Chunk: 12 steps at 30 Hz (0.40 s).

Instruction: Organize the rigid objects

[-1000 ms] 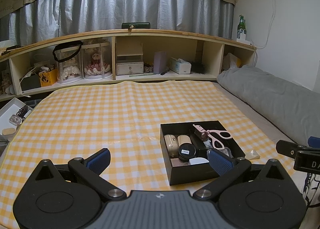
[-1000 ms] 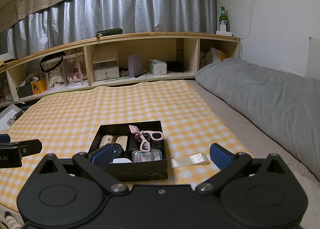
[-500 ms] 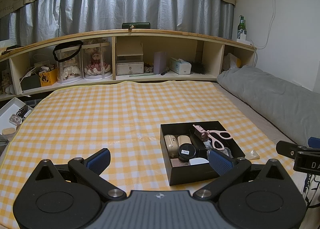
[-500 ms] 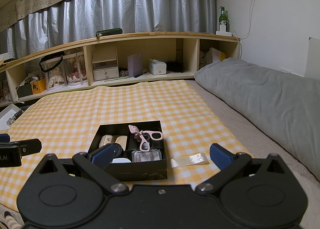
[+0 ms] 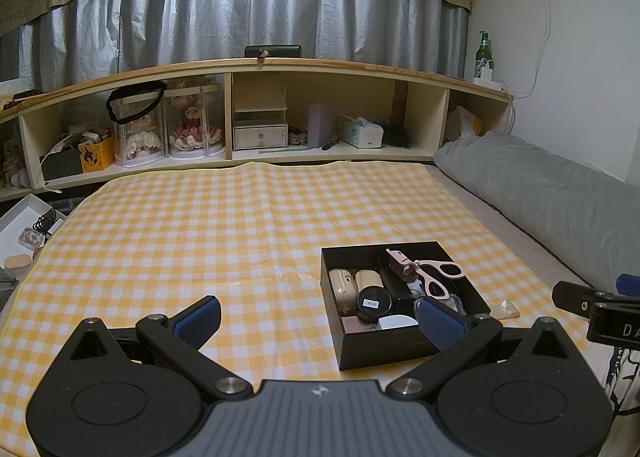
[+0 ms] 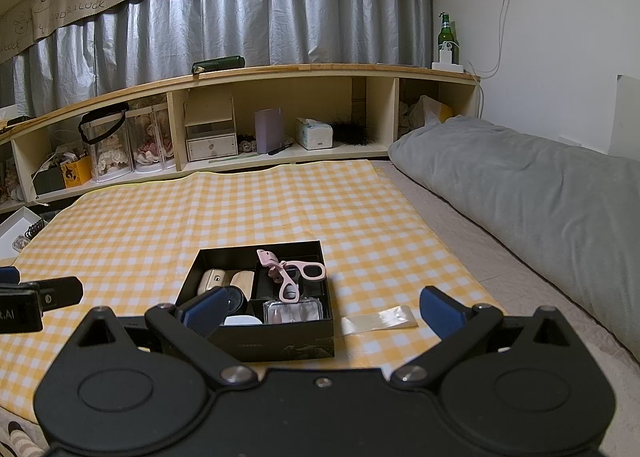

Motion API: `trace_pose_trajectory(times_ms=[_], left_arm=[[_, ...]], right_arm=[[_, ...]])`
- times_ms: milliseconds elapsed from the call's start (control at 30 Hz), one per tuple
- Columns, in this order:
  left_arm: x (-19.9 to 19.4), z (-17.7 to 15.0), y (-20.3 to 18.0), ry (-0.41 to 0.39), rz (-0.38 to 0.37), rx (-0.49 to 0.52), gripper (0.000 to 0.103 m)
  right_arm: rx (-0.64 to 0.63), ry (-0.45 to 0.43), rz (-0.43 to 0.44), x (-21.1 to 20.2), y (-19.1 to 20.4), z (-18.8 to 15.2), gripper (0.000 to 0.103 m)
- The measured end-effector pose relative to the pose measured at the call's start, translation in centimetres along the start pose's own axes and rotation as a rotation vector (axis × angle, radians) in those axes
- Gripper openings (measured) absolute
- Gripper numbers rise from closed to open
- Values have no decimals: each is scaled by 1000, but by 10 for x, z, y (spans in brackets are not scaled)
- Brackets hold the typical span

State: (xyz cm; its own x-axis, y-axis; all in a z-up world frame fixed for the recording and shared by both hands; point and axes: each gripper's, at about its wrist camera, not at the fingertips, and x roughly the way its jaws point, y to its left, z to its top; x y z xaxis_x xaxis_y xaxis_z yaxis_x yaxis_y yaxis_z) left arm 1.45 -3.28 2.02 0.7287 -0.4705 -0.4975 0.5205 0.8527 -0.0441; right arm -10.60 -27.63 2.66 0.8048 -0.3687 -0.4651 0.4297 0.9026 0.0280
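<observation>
Nothing had visibly shifted since the earlier frames: both the left gripper and the right gripper hovered with jaws wide and empty. Near them on the checked cloth sat the black box, the pink eyelash curler propped across its divider. Probably light, stiff and slick, the curler looked best pinched at its loop handles.

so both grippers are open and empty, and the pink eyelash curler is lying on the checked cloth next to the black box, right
Not quite. The pink eyelash curler is inside the black box, propped on its divider, not on the checked cloth; the right wrist view shows it. The left gripper and right gripper are indeed open and empty.
</observation>
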Motion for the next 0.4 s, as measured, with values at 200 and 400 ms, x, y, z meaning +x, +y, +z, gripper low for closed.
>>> trace_pose_trajectory(times_ms=[200,400], left_arm=[[0,0,-1,-2,3,2,103],[-1,0,0,-3,4,3,103]], right_arm=[[0,0,0,0,0,0,103],[0,0,0,0,0,0,103]])
